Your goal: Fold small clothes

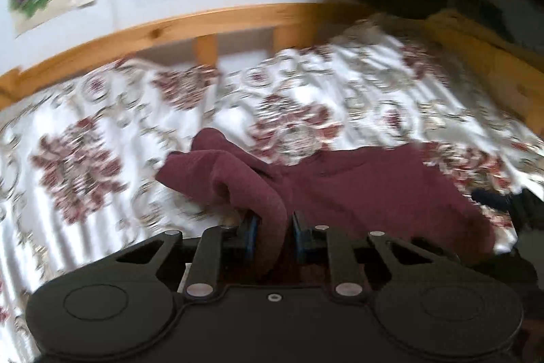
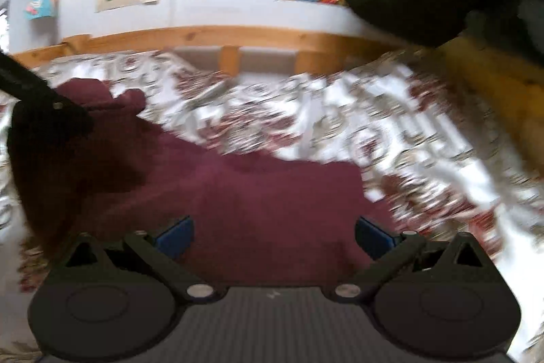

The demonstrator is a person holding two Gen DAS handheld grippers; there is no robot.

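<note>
The left gripper (image 1: 272, 228) has its jaws clamped on a fold of the maroon garment (image 1: 357, 189) lying on the floral bedspread (image 1: 102, 131), while the right gripper (image 2: 273, 235) holds its jaws wide apart over the cloth.

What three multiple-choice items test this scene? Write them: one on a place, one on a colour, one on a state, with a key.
1. Where does the garment lie?
A. on the floral bedspread
B. on a bare floor
C. in a basket

2. What colour is the garment?
A. blue
B. maroon
C. white

3. How does the left gripper stand?
A. wide open over nothing
B. out of view
C. closed on a fold of the garment

Key:
1 A, the cloth spreads over the patterned cover, in front of the wooden bed rail.
2 B, it is dark red in both views.
3 C, cloth is bunched between its blue pads, while the right gripper is open above the garment.
</note>
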